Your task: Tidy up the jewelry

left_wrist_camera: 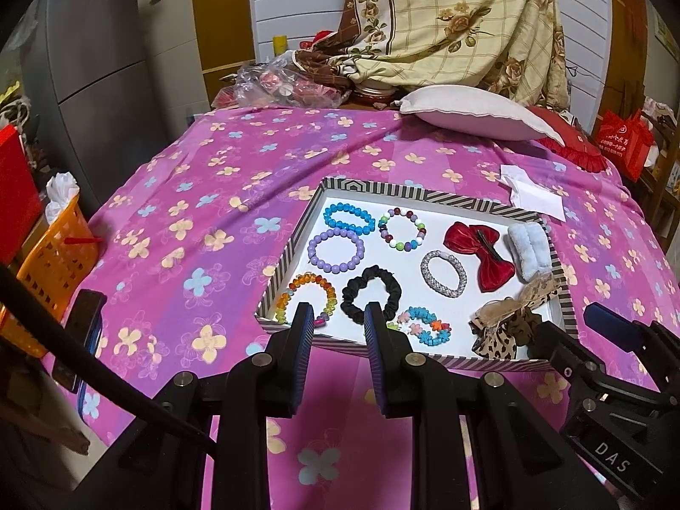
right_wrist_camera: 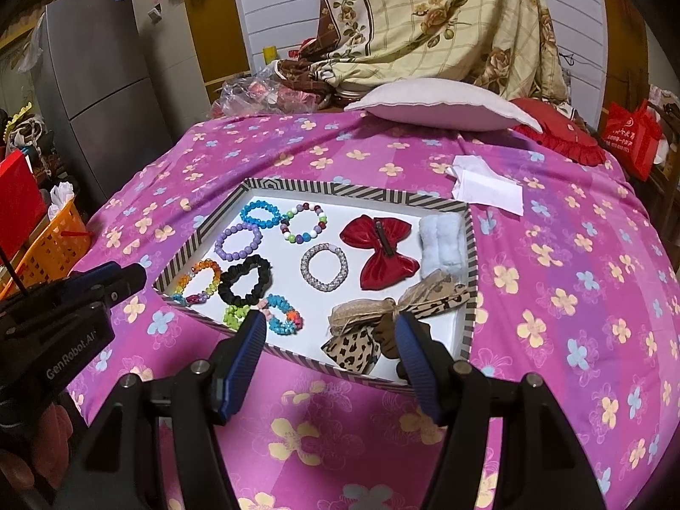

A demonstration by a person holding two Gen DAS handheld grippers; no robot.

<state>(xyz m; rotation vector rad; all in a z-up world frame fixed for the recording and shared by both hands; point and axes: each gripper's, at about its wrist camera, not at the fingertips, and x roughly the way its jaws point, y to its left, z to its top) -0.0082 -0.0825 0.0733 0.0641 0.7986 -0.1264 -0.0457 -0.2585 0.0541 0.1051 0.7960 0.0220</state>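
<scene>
From my left wrist view, the left claw [left_wrist_camera: 338, 318] hangs partly apart and empty over the near edge of the striped tray [left_wrist_camera: 565, 293] on the pink floral cloth [left_wrist_camera: 191, 195]; the black scrunchie [left_wrist_camera: 373, 294] lies just beyond its tips.

From my right wrist view, the right claw [right_wrist_camera: 329, 329] stands wide apart, empty, framing the leopard bow [right_wrist_camera: 361, 335] inside the tray's near right corner, with the red bow [right_wrist_camera: 384, 250] farther back.

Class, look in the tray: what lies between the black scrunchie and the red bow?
A silver braided bracelet lies on the white floor between the black scrunchie and the red bow, touching neither. Both wrist views show it, the right one most plainly.
</scene>
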